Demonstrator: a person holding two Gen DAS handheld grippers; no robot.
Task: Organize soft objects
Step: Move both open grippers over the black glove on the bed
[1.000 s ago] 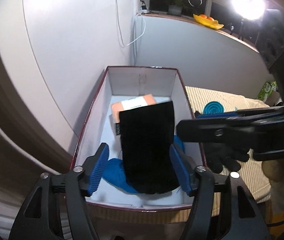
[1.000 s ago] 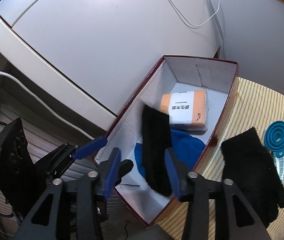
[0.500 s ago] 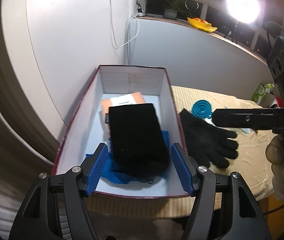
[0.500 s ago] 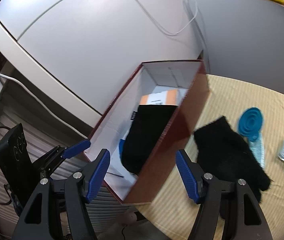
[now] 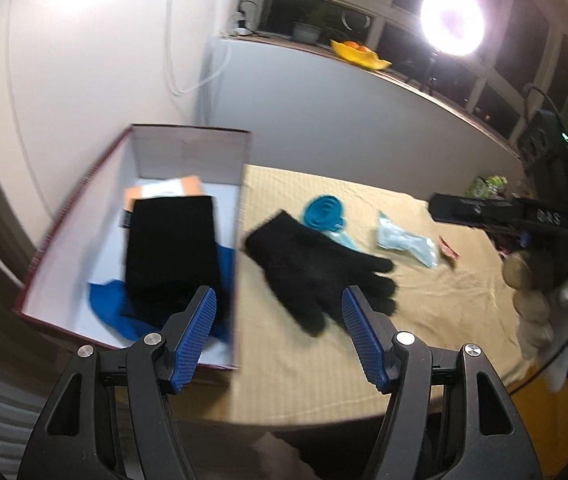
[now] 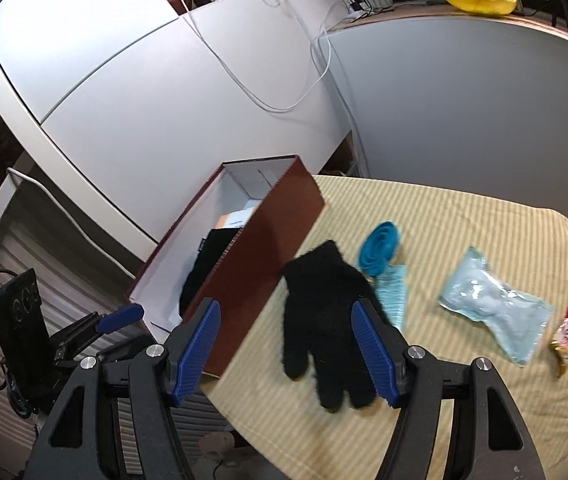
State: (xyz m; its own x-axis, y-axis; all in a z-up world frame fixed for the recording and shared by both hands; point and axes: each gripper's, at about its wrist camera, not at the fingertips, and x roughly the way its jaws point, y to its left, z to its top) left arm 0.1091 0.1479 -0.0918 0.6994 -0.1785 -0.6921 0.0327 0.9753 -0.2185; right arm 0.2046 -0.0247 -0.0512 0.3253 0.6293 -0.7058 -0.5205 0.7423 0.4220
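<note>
glove [image 6: 325,312] right of box [image 6: 260,264], funnel [image 6: 377,250] behind

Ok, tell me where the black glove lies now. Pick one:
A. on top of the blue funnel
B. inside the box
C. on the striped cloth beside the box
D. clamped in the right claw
C: the glove lies flat on the cloth, just right of the box, outside it.

One box [image 6: 244,276]; inside it one black sock [image 5: 172,256], one blue cloth [image 5: 112,300]; beside it one black glove [image 6: 323,312], one teal funnel [image 6: 379,248]
</note>
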